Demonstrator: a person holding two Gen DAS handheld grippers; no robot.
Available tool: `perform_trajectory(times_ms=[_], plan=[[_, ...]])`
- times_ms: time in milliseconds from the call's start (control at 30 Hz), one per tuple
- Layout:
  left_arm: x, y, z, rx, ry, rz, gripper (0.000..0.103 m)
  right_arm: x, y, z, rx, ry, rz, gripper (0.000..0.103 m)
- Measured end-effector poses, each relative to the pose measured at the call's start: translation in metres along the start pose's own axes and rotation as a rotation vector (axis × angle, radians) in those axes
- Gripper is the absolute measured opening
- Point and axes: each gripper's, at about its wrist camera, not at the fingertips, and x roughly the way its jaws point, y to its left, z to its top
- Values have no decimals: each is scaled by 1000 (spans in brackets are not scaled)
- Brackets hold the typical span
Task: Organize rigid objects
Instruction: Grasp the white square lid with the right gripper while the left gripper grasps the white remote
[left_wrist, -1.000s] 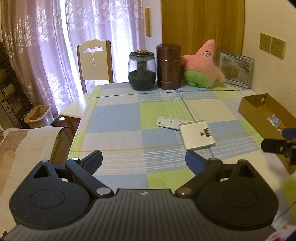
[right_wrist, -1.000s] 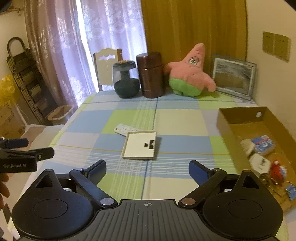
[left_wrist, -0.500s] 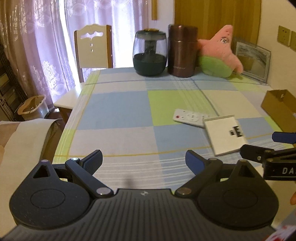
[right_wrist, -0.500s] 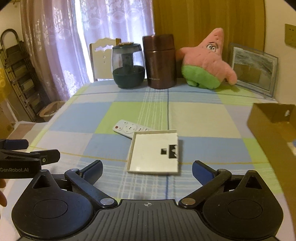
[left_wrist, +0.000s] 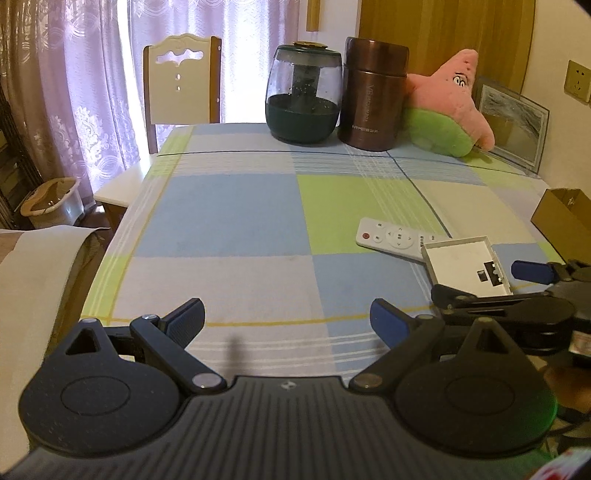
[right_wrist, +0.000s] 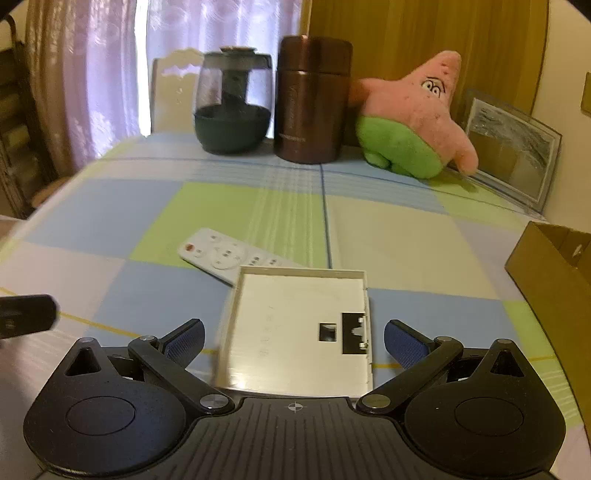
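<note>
On the checked tablecloth (left_wrist: 229, 214), seen from your left wrist, you are holding the left gripper (left_wrist: 287, 317) with jaws spread wide and nothing between them, over bare cloth. A white tray (left_wrist: 463, 264) is lying off to its right, its far corner overlapping a white remote (left_wrist: 391, 236), and your right gripper (left_wrist: 491, 282) is reaching in over the tray's near edge, so that hand is plainly the nearer one. Lettering is running down the brown canister (left_wrist: 373, 99) but is too small to read.

From your right wrist, the tray (right_wrist: 301, 325) is lying dead ahead, its long axis pointing away from you, its near end sitting between the right gripper's (right_wrist: 293, 339) jaws, which have just been opening and are standing wide, not touching it. A cardboard box (right_wrist: 554, 291) is waiting to the right.
</note>
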Motion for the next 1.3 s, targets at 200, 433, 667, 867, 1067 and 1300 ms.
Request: perform_trajectory(times_ms=[200,433,667,867,1067,1300], plan=[[5,3,0,-18,9,-2,94,9,-7,0,30,22,9,100],[6,-3,0,25,15,-10,94,2,-15,-1,44,32,47,85],[16,-30,12,292,8,-84,94,-18,-49,1,47,27,82,85],[35,-58,27,514,7,-253,93,-28,-80,0,46,37,82,85],[67,-99,43,754,39,-369,86,-34,-102,-4,44,36,74,85],[98,-129,60,893,81,-416,78,-35,-119,-14,64,47,66,85]])
